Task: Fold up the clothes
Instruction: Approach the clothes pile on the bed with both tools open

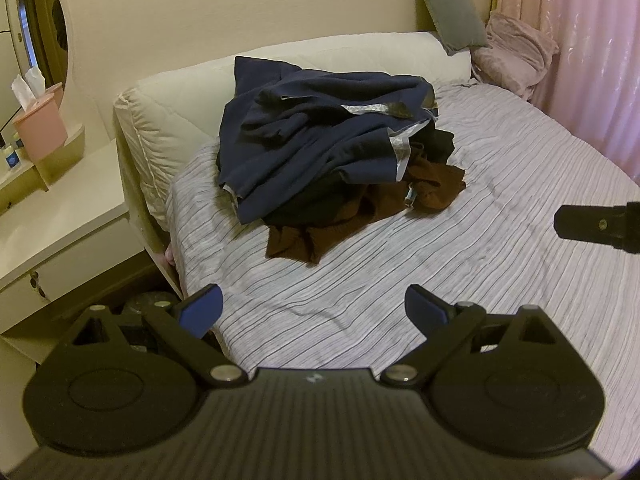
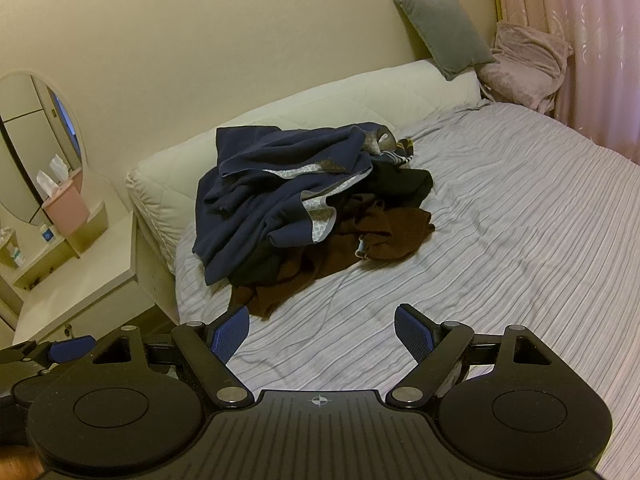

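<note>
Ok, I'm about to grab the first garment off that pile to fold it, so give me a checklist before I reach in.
1. Left gripper open and empty: ok.
2. Right gripper open and empty: ok.
3. Navy garment on top of the pile, reachable first: ok.
4. Brown garment free of the navy one: not ok, partly underneath.
5. Bare striped bedspread for folding: ok.
6. Garments tangled together: cannot tell.
</note>
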`<state>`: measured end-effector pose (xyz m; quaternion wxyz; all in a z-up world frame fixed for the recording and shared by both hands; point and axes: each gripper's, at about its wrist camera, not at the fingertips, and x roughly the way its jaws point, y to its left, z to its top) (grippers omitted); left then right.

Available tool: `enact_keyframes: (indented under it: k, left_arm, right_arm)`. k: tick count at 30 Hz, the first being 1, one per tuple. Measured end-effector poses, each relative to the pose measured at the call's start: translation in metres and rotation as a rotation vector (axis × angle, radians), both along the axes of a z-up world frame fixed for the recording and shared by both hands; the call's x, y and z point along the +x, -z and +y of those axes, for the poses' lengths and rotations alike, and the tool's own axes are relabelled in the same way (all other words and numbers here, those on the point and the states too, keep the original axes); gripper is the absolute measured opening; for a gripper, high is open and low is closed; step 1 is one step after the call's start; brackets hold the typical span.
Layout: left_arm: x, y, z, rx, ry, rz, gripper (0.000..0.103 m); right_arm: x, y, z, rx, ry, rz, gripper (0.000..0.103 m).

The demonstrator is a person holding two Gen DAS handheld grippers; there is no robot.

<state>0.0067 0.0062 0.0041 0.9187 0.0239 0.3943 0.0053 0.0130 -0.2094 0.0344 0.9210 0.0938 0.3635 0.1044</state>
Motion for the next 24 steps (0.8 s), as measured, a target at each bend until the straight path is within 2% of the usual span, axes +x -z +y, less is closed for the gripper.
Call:
enact_keyframes:
  k: [11, 24]
  left_arm:
    - [0.003, 0.003, 0.008, -0.011, 0.021, 0.011, 0.096]
    - [0.029, 0.002, 0.042, -0.007, 0.116, 0.008, 0.096]
  right_arm:
    - [0.001, 0.007, 0.001, -0.004, 0.016, 0.013, 0.083]
    - [0.013, 0.007, 0.028, 0.003, 0.096, 0.016, 0.083]
